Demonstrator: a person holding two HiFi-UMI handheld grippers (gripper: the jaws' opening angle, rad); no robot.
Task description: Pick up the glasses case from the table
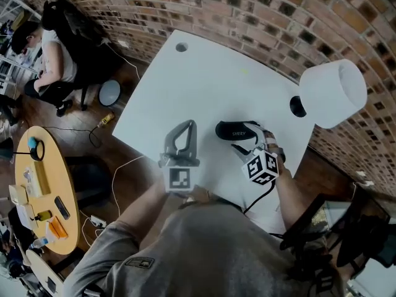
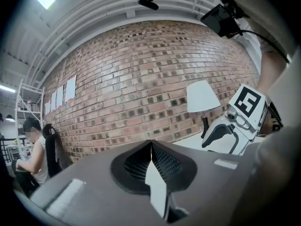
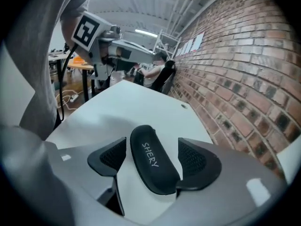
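The right gripper is being held wide open above the desk, with the black glasses case lying slanted between its jaws, nearer the right-hand pad and possibly already touching it. If the jaws are being closed off-centre, the rounded case could be twisted or squeezed out. The left gripper is being held shut and empty, well apart from the case.

From where I stand, the left gripper points almost level across the table, jaws pressed together. The right gripper tilts downward, jaws spread wide. The right forearm reaches out bare; the left forearm seems bent in close.
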